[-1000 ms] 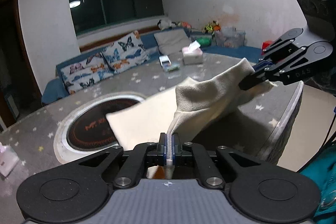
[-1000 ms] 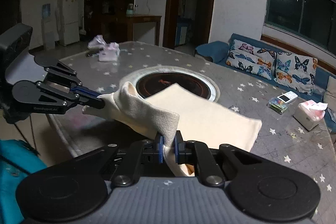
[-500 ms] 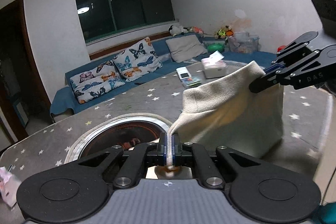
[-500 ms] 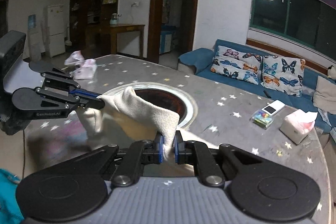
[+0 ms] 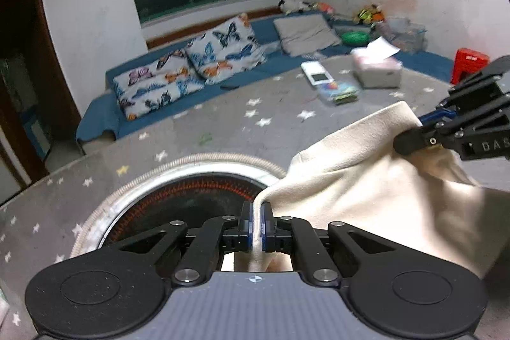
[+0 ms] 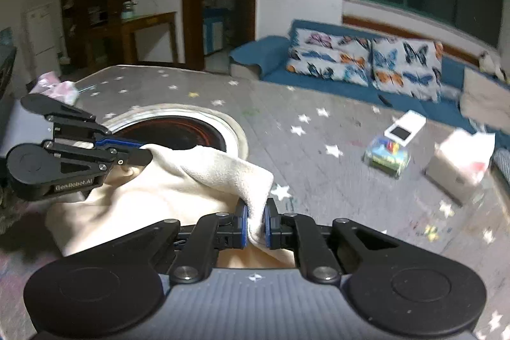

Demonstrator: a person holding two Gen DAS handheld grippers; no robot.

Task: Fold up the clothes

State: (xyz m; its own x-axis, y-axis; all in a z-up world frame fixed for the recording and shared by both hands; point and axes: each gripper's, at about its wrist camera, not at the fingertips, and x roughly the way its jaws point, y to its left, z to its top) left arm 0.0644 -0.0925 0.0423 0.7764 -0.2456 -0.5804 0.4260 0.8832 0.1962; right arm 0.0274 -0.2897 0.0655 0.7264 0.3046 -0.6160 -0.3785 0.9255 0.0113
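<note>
Two grippers, left gripper and right gripper, each clamped on a corner of one cream cloth, hung between them above the surface. Risk: thin pinch may slip, dropping a corner; slack middle may bunch when lowered.

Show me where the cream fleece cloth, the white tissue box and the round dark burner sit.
cream fleece cloth [image 5: 366,196], left wrist view, middle of the hanging fabric.
white tissue box [image 5: 377,73], left wrist view, its front side.
round dark burner [image 6: 178,129], right wrist view, its dark centre.
</note>
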